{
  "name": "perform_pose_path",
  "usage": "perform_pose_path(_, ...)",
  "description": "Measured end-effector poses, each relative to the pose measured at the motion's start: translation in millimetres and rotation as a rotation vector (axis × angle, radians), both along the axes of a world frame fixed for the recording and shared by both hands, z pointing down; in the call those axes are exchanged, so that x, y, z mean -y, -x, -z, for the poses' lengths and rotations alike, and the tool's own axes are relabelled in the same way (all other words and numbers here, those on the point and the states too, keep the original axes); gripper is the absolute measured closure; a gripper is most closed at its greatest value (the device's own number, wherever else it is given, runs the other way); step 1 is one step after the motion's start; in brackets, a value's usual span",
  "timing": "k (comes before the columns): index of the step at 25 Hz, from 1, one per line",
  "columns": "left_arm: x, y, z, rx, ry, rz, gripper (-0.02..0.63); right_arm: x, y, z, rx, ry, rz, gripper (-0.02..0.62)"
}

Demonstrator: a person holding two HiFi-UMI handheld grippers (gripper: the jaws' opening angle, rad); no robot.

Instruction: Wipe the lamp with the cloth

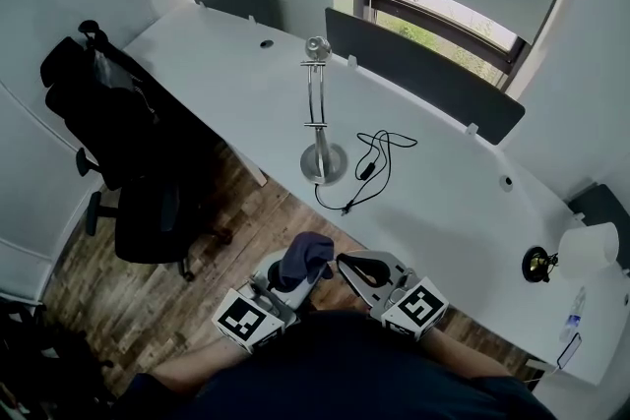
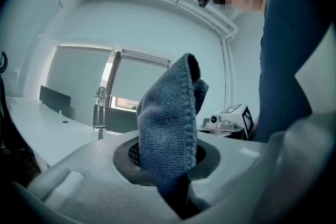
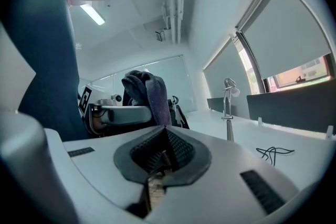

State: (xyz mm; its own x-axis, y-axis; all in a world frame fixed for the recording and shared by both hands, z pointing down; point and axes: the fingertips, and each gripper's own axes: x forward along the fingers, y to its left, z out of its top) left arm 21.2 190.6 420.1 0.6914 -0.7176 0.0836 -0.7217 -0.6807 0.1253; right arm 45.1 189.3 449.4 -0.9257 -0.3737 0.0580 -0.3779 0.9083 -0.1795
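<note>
The silver desk lamp (image 1: 319, 108) stands upright on the white desk (image 1: 463, 202), its round base (image 1: 323, 162) near the front edge and a black cable (image 1: 371, 167) coiled beside it. Both grippers are held close to my body, well short of the lamp. My left gripper (image 1: 292, 272) is shut on a blue-grey cloth (image 1: 306, 257), which sticks up from its jaws (image 2: 169, 123). My right gripper (image 1: 356, 269) is beside it, shut, with nothing between its pads (image 3: 178, 150). In the right gripper view the lamp (image 3: 228, 108) shows far off.
A black office chair (image 1: 133, 162) with dark clothing on it stands on the wooden floor at left. Dark divider panels (image 1: 423, 74) line the desk's far edge. A white-shaded small lamp (image 1: 588, 249) and a black round object (image 1: 536, 264) sit at the desk's right end.
</note>
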Motion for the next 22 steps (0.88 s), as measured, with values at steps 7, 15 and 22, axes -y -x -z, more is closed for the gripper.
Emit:
perform_pose_path(7,56,24,-3,-0.027,-0.012,-0.05,0.526,58,25,1,-0.033,-0.01,-0.062,0.583)
perform_pose_path(15,145,71,14,-0.021,-0.04,-0.15,0.526,148,73,15,-0.023,-0.031,-0.178,0.583)
perform_pose_path(22,200,109,20,-0.035,-0.031,-0.235,0.526,202,107,21,-0.035,-0.02,-0.274,0.583)
